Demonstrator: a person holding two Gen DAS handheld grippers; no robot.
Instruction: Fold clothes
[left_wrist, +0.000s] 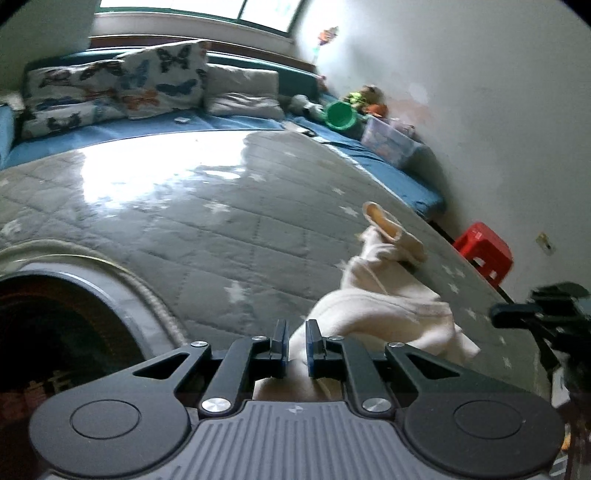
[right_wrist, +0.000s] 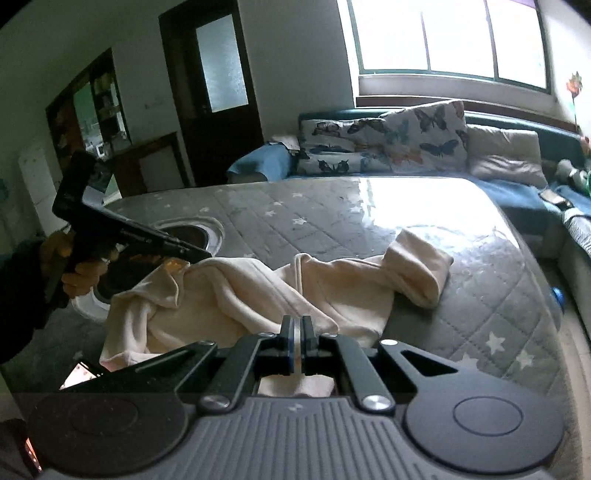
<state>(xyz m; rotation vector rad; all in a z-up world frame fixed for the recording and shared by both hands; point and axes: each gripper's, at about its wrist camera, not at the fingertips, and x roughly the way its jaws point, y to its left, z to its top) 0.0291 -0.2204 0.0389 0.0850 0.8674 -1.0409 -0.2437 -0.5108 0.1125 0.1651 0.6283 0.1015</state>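
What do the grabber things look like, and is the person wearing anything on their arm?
Each gripper, the left gripper and the right gripper, has black metal link arms with shiny silver bolts, blue pads on its fingers, and a grey ribbed body with two round black discs. No cables show. The person's dark sleeve covers the arm to the wrist.
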